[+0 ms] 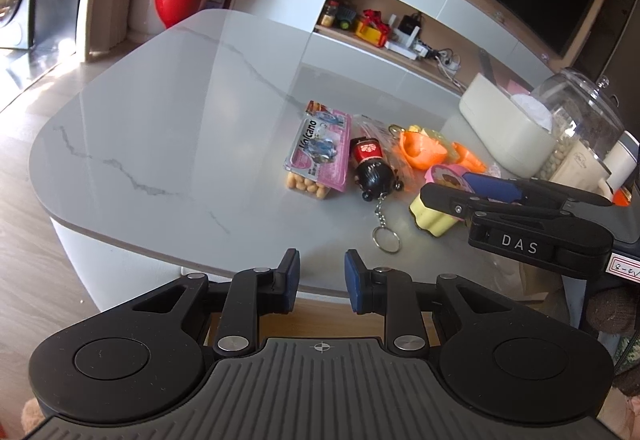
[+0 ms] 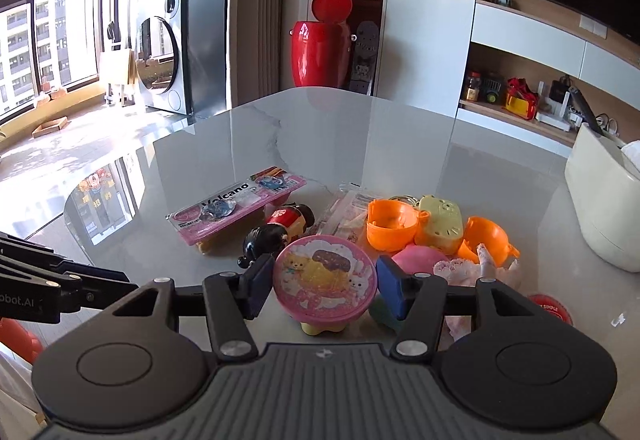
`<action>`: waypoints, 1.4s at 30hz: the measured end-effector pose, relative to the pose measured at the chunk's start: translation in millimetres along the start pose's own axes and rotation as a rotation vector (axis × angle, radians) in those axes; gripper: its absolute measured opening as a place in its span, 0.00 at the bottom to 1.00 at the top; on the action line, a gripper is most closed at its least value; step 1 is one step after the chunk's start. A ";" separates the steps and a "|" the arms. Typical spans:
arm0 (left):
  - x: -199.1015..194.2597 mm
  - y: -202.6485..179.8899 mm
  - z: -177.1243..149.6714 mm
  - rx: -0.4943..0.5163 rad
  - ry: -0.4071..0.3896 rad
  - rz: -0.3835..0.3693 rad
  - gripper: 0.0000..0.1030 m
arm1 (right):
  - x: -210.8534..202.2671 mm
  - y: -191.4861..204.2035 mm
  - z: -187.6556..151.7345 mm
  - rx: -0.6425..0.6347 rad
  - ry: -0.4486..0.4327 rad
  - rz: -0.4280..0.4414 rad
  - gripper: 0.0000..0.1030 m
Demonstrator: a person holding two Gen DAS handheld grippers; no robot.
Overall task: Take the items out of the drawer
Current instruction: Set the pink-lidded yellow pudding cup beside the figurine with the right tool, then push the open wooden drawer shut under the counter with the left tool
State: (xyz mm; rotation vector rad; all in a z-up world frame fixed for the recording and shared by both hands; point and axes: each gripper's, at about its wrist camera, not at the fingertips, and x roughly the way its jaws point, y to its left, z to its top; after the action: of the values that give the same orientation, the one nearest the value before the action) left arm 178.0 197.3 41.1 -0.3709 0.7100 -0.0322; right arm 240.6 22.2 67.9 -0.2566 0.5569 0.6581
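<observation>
Right tongs (image 2: 320, 290) | straddling pink-lidded cup (image 2: 325, 282) (pads apart) | table (image 2: 280, 128)

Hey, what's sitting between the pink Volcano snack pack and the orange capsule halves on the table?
The black doll keychain and a clear plastic packet lie between the Volcano snack pack and the orange capsule halves; the right wrist view shows it best.
</observation>
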 end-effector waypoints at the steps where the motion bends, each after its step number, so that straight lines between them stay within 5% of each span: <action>1: 0.0 -0.8 0.0 0.005 -0.002 0.005 0.26 | 1.8 2.1 0.3 -0.006 0.007 0.000 0.54; 4: 0.3 -3.5 1.4 0.012 -0.004 0.011 0.26 | 1.9 4.0 -1.2 0.003 0.034 -0.002 0.58; 6: 0.0 -7.0 2.6 0.025 -0.008 0.021 0.26 | -4.2 3.8 -3.0 0.005 0.033 -0.018 0.73; 15: -3.7 -23.6 3.6 0.103 -0.049 0.036 0.26 | -60.9 0.0 -4.8 0.034 -0.020 -0.071 0.87; 23: -28.2 -30.7 -17.8 0.305 -0.177 0.086 0.26 | -150.0 -14.8 -34.5 0.173 -0.159 -0.173 1.00; 28: -75.2 -27.1 -49.1 0.222 -0.187 0.061 0.26 | -207.6 -25.6 -74.2 0.280 -0.273 -0.273 1.00; 33: -117.3 -61.8 -93.7 0.284 -0.093 0.030 0.26 | -217.1 -32.8 -113.4 0.293 -0.079 -0.132 1.00; 39: -112.7 -95.5 -157.0 0.451 0.295 -0.014 0.27 | -225.8 14.7 -159.5 0.149 0.189 -0.018 1.00; 42: -92.7 -102.7 -180.1 0.488 0.412 -0.004 0.29 | -209.5 36.3 -183.4 0.111 0.370 0.055 1.00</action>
State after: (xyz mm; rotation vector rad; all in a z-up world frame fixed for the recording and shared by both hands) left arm 1.7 57.6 9.5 0.1094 1.0761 -0.2868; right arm 6.2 -128.4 32.9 -0.2608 0.9551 0.6339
